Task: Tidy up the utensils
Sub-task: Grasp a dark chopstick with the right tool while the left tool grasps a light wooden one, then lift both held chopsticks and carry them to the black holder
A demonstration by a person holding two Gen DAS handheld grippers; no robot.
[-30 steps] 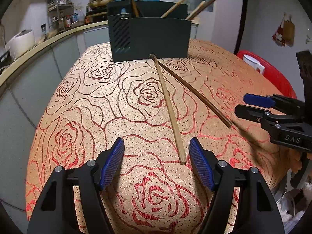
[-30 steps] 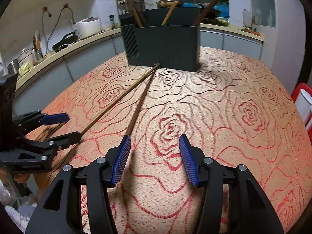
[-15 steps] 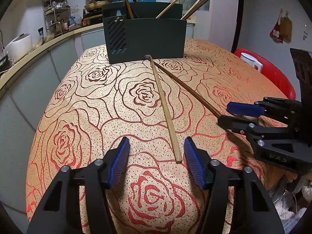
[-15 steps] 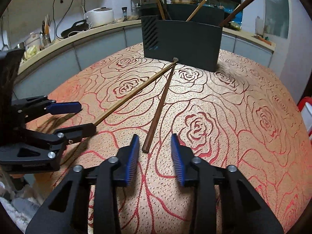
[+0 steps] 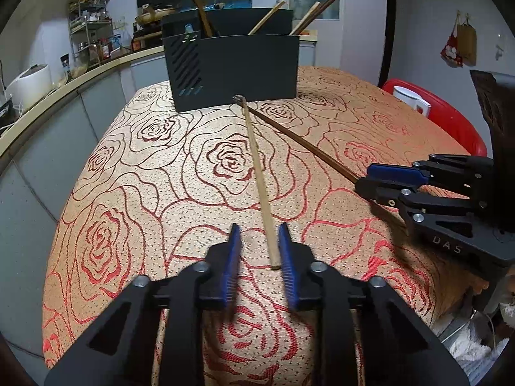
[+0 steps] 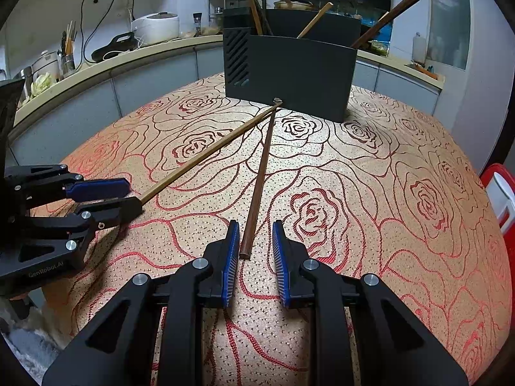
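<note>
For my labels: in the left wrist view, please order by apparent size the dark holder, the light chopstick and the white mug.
1. dark holder
2. light chopstick, long but very thin
3. white mug, small, far away and partly hidden, so its true size is unsure

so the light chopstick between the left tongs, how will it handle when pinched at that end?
Light chopstick: thin, straight, looks like wood, so probably stiff and very light. Left tongs are closing near its end only, so it may pivot or droop. It looks rounded, so a nudge on the cloth could roll it.
</note>
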